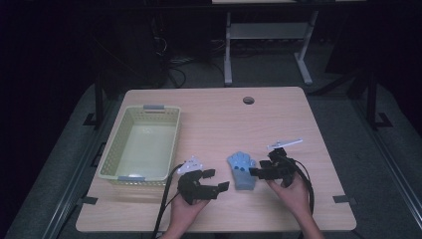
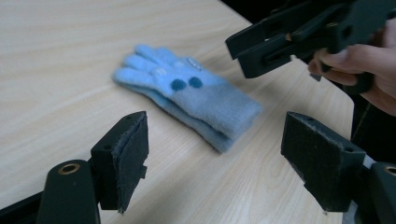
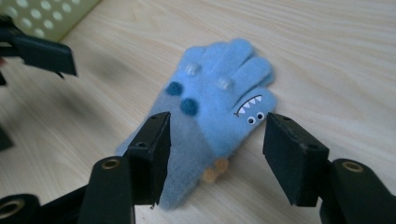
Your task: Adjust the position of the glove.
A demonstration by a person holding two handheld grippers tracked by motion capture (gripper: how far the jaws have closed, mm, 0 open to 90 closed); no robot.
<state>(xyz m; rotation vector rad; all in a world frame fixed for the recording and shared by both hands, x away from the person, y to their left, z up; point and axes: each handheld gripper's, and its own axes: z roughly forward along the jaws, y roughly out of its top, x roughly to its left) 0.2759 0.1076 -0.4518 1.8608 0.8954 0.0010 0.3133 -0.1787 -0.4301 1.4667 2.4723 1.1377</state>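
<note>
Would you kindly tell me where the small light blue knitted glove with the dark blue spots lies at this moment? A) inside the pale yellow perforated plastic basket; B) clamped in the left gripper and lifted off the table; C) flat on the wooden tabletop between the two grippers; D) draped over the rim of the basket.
C: the light blue knitted glove lies flat on the wooden tabletop, between the left gripper and the right gripper, whose jaws stand open.

One blue glove (image 1: 242, 171) lies on the table (image 1: 214, 119), with one basket (image 1: 141, 145) at its nine o'clock. One white stick (image 1: 284, 144) lies at the glove's two o'clock. Two grippers, left (image 1: 216, 179) and right (image 1: 260, 168), flank the glove.
</note>
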